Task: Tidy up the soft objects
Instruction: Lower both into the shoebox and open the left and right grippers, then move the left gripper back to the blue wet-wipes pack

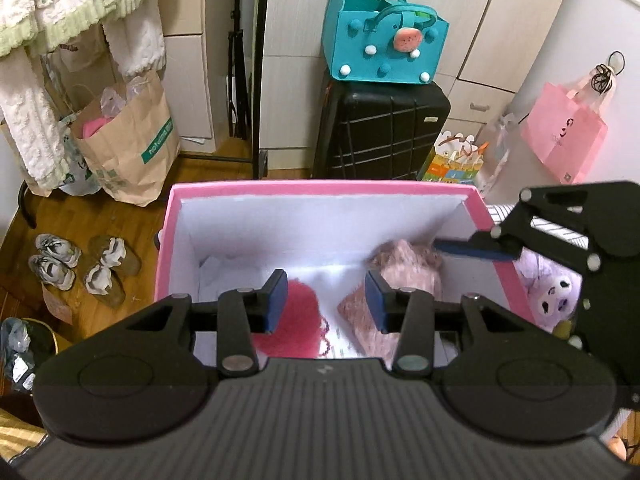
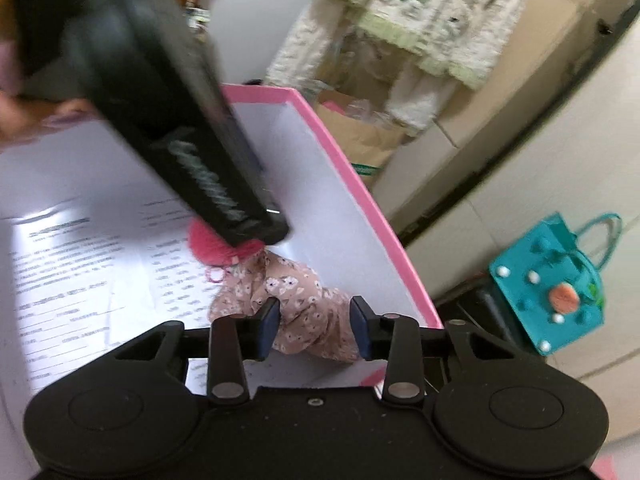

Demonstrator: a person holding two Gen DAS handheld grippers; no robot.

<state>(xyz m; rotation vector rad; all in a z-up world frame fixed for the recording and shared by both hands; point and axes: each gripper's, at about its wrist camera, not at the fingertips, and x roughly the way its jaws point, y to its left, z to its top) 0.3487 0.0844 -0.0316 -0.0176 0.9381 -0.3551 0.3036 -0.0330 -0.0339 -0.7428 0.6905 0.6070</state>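
Pink-rimmed white cardboard box [image 1: 400, 188] held a floral pink cloth [image 2: 304, 304] beside a magenta fuzzy ball [image 1: 292, 312]; left gripper [image 1: 327, 300] and right gripper [image 2: 314, 326] hovered above, jaws parted, empty.

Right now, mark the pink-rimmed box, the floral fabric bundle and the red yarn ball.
Pink-rimmed box [image 1: 320, 187]: left wrist view, far rim.
Floral fabric bundle [image 2: 304, 304]: right wrist view, middle.
Red yarn ball [image 1: 294, 320]: left wrist view, centre.

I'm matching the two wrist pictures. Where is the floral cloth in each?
Left wrist: floral cloth lies right of centre in the pink box, beside the red fluffy item.
Right wrist: lower centre, just beyond the gripper.
Shared landmark: teal bag.
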